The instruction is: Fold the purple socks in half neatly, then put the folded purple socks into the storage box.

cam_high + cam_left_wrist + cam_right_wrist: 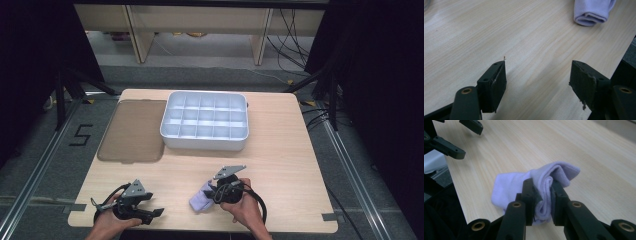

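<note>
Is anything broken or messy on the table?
Slightly. In the left gripper view, the left gripper has a chipped, frayed pad on one of its open jaws. The lilac sock, pinched in the right gripper, is bunched up. The white divided box and its lid sit neatly.

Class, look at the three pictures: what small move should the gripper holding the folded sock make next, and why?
Probably lift the sock a little off the table and start toward the divided tray. The right gripper is shut on the folded sock, the left gripper stands open on bare wood, and the tray's compartments look empty.
</note>
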A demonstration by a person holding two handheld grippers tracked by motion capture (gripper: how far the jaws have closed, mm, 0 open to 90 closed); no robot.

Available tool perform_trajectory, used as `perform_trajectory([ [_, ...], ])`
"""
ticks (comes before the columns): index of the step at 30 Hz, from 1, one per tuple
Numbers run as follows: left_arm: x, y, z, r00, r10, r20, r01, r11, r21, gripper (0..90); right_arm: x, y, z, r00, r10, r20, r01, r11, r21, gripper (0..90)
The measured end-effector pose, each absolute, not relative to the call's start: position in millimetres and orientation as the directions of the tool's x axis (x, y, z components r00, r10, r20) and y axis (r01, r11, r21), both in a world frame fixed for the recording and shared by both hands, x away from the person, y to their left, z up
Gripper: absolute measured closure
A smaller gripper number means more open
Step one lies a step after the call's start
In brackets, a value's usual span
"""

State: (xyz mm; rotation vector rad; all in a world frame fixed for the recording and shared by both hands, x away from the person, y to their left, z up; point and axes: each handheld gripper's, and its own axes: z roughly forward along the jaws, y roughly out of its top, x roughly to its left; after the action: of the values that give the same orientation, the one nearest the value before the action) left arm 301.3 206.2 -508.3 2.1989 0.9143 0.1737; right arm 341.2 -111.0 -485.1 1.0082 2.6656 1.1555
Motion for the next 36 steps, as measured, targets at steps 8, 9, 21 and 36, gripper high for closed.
perform_trajectory([
  [8,298.3,205.6,-507.4,0.748,0.647,-0.152,0.549,-0.474,0.688,27.8,338.1,-116.5,-470.6,-0.777,0.611,0.152,0.532,0.509,0.677,76.9],
  [9,297.9,204.8,-507.5,0.744,0.648,-0.162,0.555,-0.464,0.690,27.8,338.7,-116.9,-469.2,-0.784,0.605,0.141,0.515,0.507,0.692,76.9],
  [21,293.6,204.0,-508.3,0.738,0.651,-0.176,0.562,-0.450,0.694,27.7,341.6,-124.8,-449.3,-0.789,0.611,0.066,0.466,0.523,0.714,76.9],
  [36,294.8,206.7,-507.9,0.745,0.648,-0.159,0.553,-0.466,0.690,27.5,361.2,-133.6,-421.4,-0.770,0.638,0.013,0.452,0.530,0.718,76.9],
])
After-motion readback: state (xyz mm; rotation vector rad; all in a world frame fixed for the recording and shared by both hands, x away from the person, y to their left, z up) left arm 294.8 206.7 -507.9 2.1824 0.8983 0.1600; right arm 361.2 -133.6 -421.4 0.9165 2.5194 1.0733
